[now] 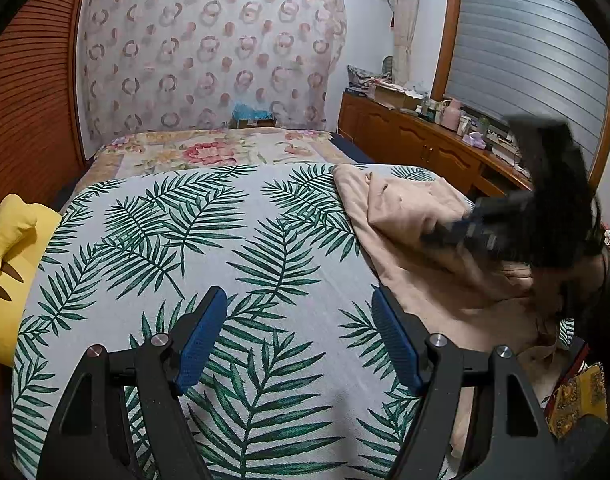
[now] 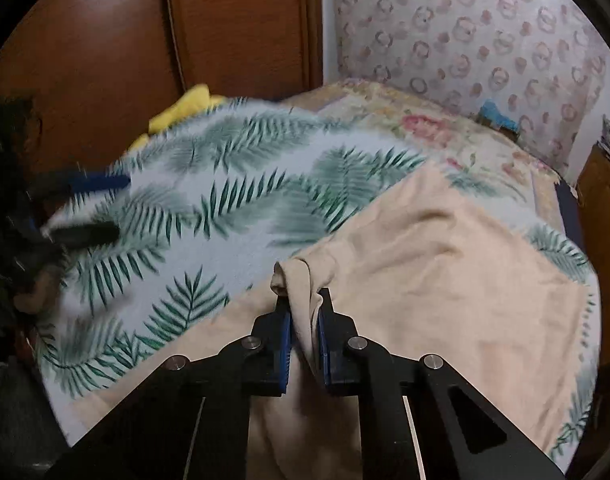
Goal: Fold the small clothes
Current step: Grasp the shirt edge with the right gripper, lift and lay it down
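A peach garment (image 1: 405,208) lies spread over the right part of the leaf-print sheet (image 1: 185,220) on the bed. In the right wrist view my right gripper (image 2: 303,298) is shut on a raised fold of this garment (image 2: 445,280), and the cloth bunches up between the blue pads. It shows blurred in the left wrist view as the right gripper (image 1: 437,236) at the garment's folded edge. My left gripper (image 1: 297,294) stands open over bare sheet, left of the garment, with nothing between its fingers. From the right wrist camera the left gripper (image 2: 113,208) appears at the far left, apart from the cloth.
A yellow cushion (image 1: 9,264) lies at the bed's left edge beside a slatted wooden wardrobe (image 1: 29,100). A floral blanket (image 1: 209,148) covers the far end of the bed. A wooden sideboard (image 1: 417,144) with several small items stands on the right.
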